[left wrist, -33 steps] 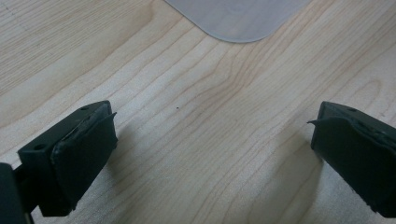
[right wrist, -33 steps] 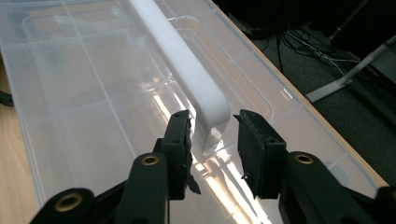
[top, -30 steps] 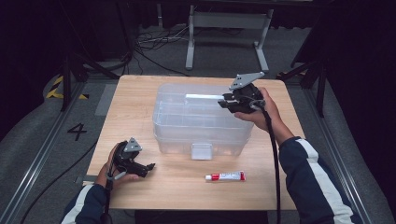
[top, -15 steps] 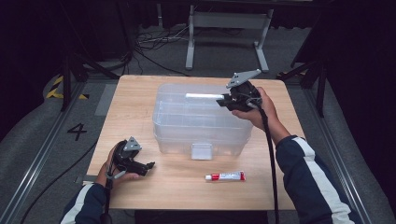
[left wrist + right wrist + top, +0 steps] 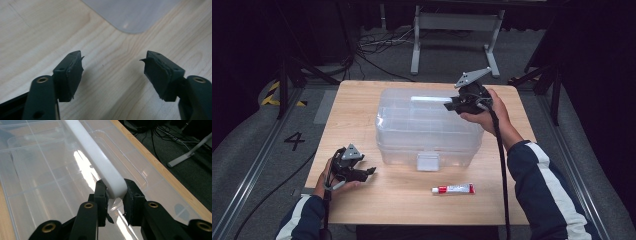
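The right gripper [image 5: 451, 104] was up on top of the clear storage box [image 5: 427, 132], and its jaws were clamped on the near end of the white handle [image 5: 100, 157] — in the right gripper view a pad pressed each side of that bar, right at its rounded tip. The handle lay flat in its recess on the lid, and its long axis ran straight away from the jaws, across the lid toward the person's left in the high view. That was the relation to watch: the grip sat at one end of the bar, not its middle, so any lift looked likely to swing the handle up on its hinges rather than raise the box evenly.

Down at the near left corner of the wooden table [image 5: 512, 200], the left gripper [image 5: 371, 171] rested low, well apart from the box, with the box lying ahead and to its right. Its jaws had just been closing, yet they stood apart with nothing but bare wood between them. A small red-and-white tube [image 5: 454, 188] lay near the front edge, between the two hands, untouched. The right hand was plainly the nearer one to the handle
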A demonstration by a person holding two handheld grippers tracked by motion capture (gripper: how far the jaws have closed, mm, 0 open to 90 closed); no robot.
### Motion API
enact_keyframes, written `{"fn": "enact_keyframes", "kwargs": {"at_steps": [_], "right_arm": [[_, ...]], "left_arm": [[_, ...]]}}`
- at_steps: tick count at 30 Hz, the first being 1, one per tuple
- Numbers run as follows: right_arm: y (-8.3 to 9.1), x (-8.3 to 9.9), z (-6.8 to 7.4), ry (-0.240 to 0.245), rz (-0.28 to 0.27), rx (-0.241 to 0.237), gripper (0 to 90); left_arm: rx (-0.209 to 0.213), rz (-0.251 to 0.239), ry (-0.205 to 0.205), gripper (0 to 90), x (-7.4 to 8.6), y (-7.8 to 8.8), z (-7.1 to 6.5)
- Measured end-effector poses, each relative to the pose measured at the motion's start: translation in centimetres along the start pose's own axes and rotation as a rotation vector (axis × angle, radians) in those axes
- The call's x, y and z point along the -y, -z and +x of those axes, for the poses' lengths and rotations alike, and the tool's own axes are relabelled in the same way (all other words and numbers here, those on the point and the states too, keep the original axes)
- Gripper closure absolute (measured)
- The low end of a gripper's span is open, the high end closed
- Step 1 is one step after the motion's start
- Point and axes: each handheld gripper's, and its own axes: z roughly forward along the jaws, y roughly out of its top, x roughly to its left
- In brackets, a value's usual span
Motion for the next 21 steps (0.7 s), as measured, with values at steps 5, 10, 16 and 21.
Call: {"fn": "enact_keyframes", "kwargs": {"at_steps": [5, 10, 16, 21], "right_arm": [[0.0, -0.4, 0.0, -0.007, 0.008, 0.016, 74.2], [0.1, -0.7, -0.2, -0.016, 0.015, 0.017, 74.0], [0.1, -0.9, -0.6, -0.029, 0.005, 0.015, 73.6], [0.1, -1.2, -0.8, -0.04, 0.015, 0.012, 73.4]], "left_arm": [[0.017, -0.069, 0.01, 66.0, -0.9, 1.2, 0.3], [-0.001, -0.13, -0.033, 81.7, -1.8, 2.3, 0.0], [-0.012, -0.182, -0.061, 89.0, -3.0, 3.2, -0.3], [-0.004, -0.242, -0.074, 90.0, -4.3, 3.7, -0.9]]}}
